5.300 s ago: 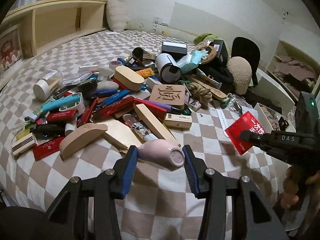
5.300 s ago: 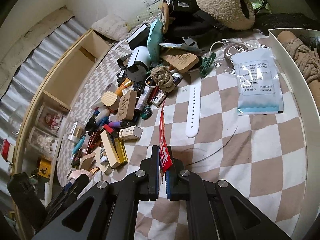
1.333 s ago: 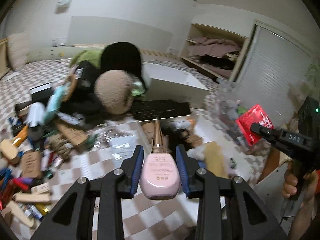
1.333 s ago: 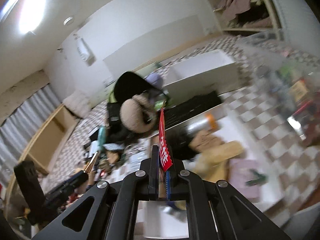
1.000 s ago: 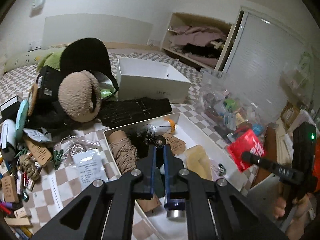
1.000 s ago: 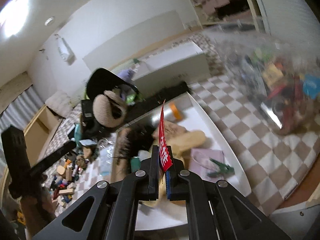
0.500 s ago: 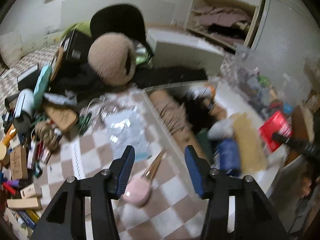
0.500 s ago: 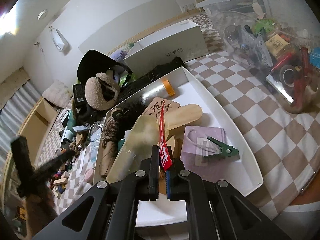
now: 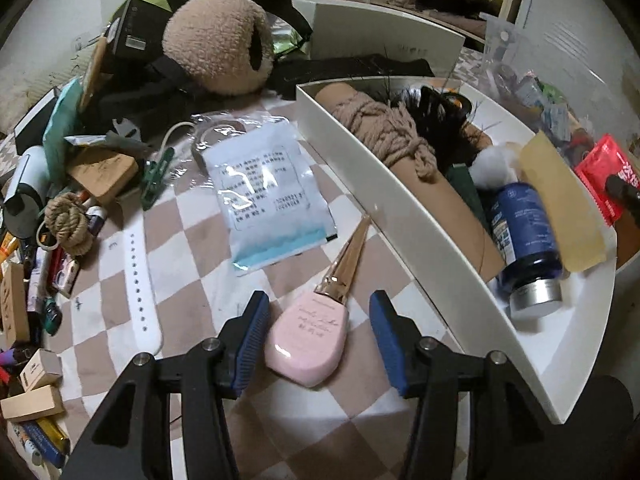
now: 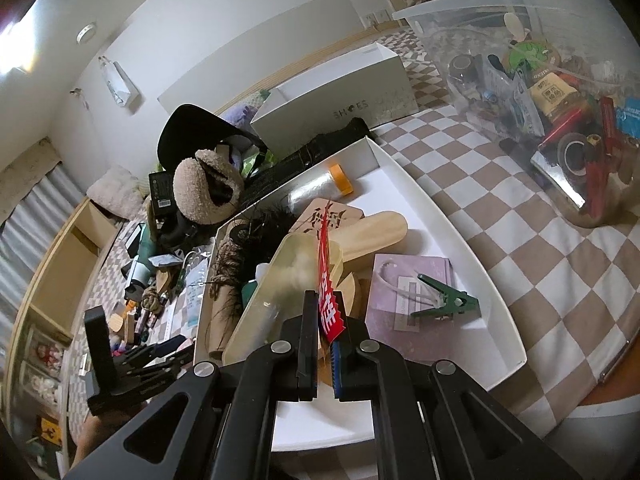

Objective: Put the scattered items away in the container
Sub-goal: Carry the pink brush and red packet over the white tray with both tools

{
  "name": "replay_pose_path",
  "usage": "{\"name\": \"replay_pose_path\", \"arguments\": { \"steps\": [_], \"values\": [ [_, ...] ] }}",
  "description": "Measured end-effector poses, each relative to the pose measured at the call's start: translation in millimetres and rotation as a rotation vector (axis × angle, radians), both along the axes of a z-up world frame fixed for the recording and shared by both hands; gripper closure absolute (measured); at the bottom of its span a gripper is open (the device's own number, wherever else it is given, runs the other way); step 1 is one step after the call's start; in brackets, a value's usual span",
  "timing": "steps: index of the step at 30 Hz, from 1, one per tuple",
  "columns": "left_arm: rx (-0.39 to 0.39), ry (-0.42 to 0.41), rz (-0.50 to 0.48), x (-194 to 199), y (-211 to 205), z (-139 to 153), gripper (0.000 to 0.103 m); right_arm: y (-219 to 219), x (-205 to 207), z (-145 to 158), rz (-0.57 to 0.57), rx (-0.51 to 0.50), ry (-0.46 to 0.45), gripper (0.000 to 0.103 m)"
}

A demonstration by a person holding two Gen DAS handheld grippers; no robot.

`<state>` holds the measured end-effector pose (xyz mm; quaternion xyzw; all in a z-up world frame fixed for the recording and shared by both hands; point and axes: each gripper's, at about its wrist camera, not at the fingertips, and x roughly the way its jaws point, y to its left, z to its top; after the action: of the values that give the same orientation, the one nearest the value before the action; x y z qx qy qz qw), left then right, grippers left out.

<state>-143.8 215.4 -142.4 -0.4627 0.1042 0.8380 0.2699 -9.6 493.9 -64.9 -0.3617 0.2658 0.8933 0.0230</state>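
Pink bottle point(image 9: 308, 342): lies on the checked cloth between the spread jaws of the left gripper point(image 9: 318, 338), just outside the white tray point(image 9: 400, 216). To regrasp, centre on its body. Red packet point(image 10: 329, 312): clamped in the right gripper point(image 10: 325, 354) over the tray; lower before letting go.

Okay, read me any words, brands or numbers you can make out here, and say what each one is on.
"SH ES", a small mark between: side of the white box.
White Chinese characters, partly hidden: red packet in the right tongs.
Too small or blurred: pink bottle, blue bottle, white pouch.
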Motion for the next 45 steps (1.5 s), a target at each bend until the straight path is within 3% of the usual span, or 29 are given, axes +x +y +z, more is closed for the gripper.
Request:
{"name": "replay_pose_path", "arguments": {
  "steps": [2,4,7,15,20,30,35,41,43,44,45],
  "values": [
    [-0.014,0.004,-0.006,1,2,-3,0.052,0,0,0,-0.002,-0.002,-0.002,0.097],
    [-0.032,0.011,-0.005,2,2,-4,0.063,0,0,0,-0.003,-0.003,-0.003,0.097],
    [-0.030,0.014,-0.001,5,-1,-4,0.063,-1,0,1,-0.002,-0.004,-0.003,0.097],
    [0.135,-0.008,0.078,14,-31,16,0.068,-1,6,5,-0.017,-0.008,0.006,0.097],
    [0.242,0.024,0.092,16,-44,53,0.069,4,10,12,-0.039,-0.011,0.023,0.097],
    [0.366,0.063,-0.006,10,-6,117,0.069,10,10,23,-0.080,0.051,0.030,0.097],
    [0.364,0.067,-0.092,2,45,135,0.069,10,-2,16,-0.069,0.075,0.002,0.097],
    [0.337,0.046,-0.160,-9,98,136,0.071,11,-10,3,-0.064,0.086,-0.032,0.097],
    [0.323,0.040,-0.183,-14,112,134,0.081,9,-9,1,-0.052,0.099,-0.025,0.097],
    [0.321,0.036,-0.191,-17,117,133,0.099,9,-9,0,-0.048,0.101,-0.024,0.097],
    [0.321,0.027,-0.191,-20,121,131,0.099,9,-9,0,-0.046,0.097,-0.024,0.097]
  ]
}}
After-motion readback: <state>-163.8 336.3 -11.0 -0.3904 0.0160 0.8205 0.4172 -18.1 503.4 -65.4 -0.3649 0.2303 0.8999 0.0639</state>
